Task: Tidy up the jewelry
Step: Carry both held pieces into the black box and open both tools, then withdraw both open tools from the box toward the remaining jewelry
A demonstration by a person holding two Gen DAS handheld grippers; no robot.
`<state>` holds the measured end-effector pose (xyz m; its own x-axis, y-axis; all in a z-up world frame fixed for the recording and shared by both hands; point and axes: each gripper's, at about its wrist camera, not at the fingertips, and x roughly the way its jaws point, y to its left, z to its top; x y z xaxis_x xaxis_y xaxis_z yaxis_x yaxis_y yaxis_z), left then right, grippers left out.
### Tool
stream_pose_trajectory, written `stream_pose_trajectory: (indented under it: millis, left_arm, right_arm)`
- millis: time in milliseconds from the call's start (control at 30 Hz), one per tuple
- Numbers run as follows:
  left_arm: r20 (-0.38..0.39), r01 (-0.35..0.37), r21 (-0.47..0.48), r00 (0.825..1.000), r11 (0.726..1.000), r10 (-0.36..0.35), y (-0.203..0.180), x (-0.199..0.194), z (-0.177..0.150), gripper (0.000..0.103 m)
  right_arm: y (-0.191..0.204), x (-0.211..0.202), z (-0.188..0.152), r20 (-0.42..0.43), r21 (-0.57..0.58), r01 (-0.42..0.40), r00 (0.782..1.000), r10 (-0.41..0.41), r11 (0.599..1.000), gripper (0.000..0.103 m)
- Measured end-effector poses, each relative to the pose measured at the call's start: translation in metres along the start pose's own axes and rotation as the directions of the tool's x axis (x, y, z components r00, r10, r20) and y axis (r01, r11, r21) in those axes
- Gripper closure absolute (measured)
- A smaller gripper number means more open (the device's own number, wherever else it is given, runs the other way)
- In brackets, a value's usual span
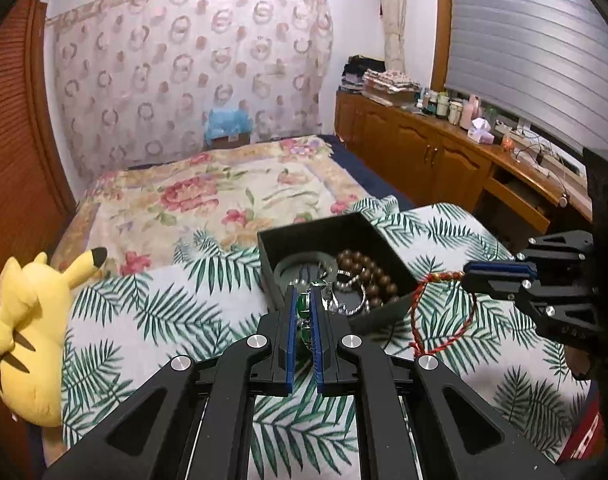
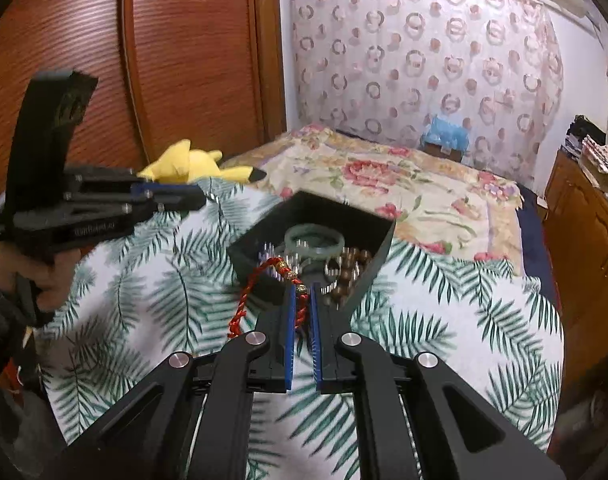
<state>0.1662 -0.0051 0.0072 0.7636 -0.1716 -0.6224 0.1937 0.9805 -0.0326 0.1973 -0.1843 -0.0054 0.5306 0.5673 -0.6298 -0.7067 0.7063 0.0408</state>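
Open black box (image 1: 288, 246) as landmark, set on a palm-leaf cloth (image 1: 144, 312) that covers a raised surface at the foot of a bed with a floral bedspread (image 1: 208, 196). The box's near corner overhangs no edge; bare cloth lies free on every side of it, widest toward the yellow plush toy (image 1: 32, 336) at the cloth's far-left border. Left tool (image 1: 303, 304), just in front of the box's near wall, is closed tight on a green bead piece with a silver chain (image 1: 303, 307). Right tool (image 2: 303, 300), also just in front of the box, is clamped on a red braided cord bracelet (image 2: 248, 300), whose loop hangs free over the cloth beside the box. Inside the box: a pale green bangle (image 2: 314, 238), brown wooden beads (image 1: 368, 276) and silver chain pieces (image 1: 354, 294). The left wrist view alone shows the wooden cabinet (image 1: 416, 152) beyond the box, its top crowded with bottles, under a shuttered window (image 1: 532, 36). The right wrist view alone shows a hand (image 2: 44, 276) gripping the left tool's handle, and the wooden sliding doors (image 2: 192, 52) behind the toy. Both views show the patterned curtain (image 1: 192, 60) across the far wall past the bed.
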Motion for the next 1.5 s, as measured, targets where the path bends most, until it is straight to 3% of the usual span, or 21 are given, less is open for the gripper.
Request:
stream_pose_trajectory:
  millis: [300,567,933,1100,1233,1500]
  left_arm:
    - [0.02,0.001,0.005,1.0,1.0,-0.001,0.001,0.012,0.018,0.097]
    - [0.015,0.006,-0.001,1.0,1.0,-0.006,0.002,0.028,0.026,0.097]
    - [-0.032,0.028,0.021,0.999,0.999,-0.028,-0.003,0.061,0.032,0.097]
    - [-0.064,0.033,0.029,0.997,0.999,-0.031,-0.007,0.08,0.033,0.097]
    - [-0.107,0.055,0.017,0.993,0.998,-0.053,-0.009,0.093,0.032,0.097]
    - [-0.104,0.065,0.033,0.993,0.997,-0.061,-0.02,0.092,0.034,0.097]
  right_arm:
    - [-0.012,0.019,0.032,0.04,-0.002,0.007,0.999,-0.007,1.0,0.095]
    - [-0.028,0.053,0.043,0.035,0.065,-0.049,0.998,0.047,0.997,0.093]
    - [-0.033,0.07,0.021,-0.02,0.095,-0.043,0.999,0.045,0.995,0.092]
    - [-0.038,0.063,0.01,-0.018,0.124,-0.028,0.999,0.031,0.992,0.079]
    - [-0.041,0.057,0.002,-0.016,0.144,-0.027,0.999,0.03,0.989,0.079]
    - [-0.036,0.049,-0.012,-0.027,0.148,-0.011,1.0,0.015,0.989,0.079]
